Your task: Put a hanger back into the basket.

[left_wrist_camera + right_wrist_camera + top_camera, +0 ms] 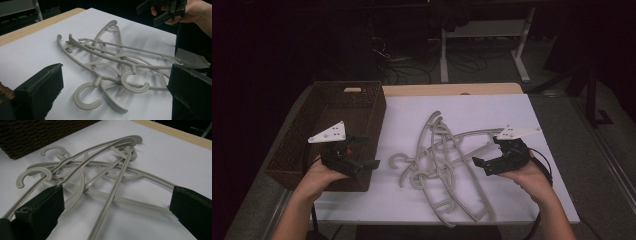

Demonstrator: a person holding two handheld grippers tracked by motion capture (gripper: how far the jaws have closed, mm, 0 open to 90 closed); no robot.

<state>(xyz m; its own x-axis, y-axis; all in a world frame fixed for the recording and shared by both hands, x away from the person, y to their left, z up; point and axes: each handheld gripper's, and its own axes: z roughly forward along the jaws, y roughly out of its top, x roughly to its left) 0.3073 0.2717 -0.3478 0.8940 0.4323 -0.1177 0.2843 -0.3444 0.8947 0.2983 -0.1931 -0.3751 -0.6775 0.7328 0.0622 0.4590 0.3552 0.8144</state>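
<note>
From the high view: a tangled pile of grey plastic hangers [444,165] lying on the white surface [512,107], well apart from either hand; brown woven basket [332,130] standing at the left edge of the surface, just beside the pile's hooks. Left gripper [362,151] held over the basket's near right corner, jaws apart and pointing toward the hangers, nothing between them. Right gripper [484,155] hovering at the right side of the pile, jaws likewise spread, empty — close to the hanger arms, contact not clear from here. From the left gripper view: both black jaws wide apart at the bottom corners, hangers [115,67] heaped between and beyond them on the surface [32,50], two open hooks nearest the camera, a scrap of basket weave [5,90] at lower left; right gripper [162,11] and its hand seen far off at upper right, above the far side of the pile. From the right gripper view: jaws standing wide at the two lower corners, gripping nothing; hangers [100,170] fanned out just ahead, long bars running between the jaws, hooks curling toward the basket [37,135] at upper left — wooden edge of the surface [175,132] along the top right
</note>
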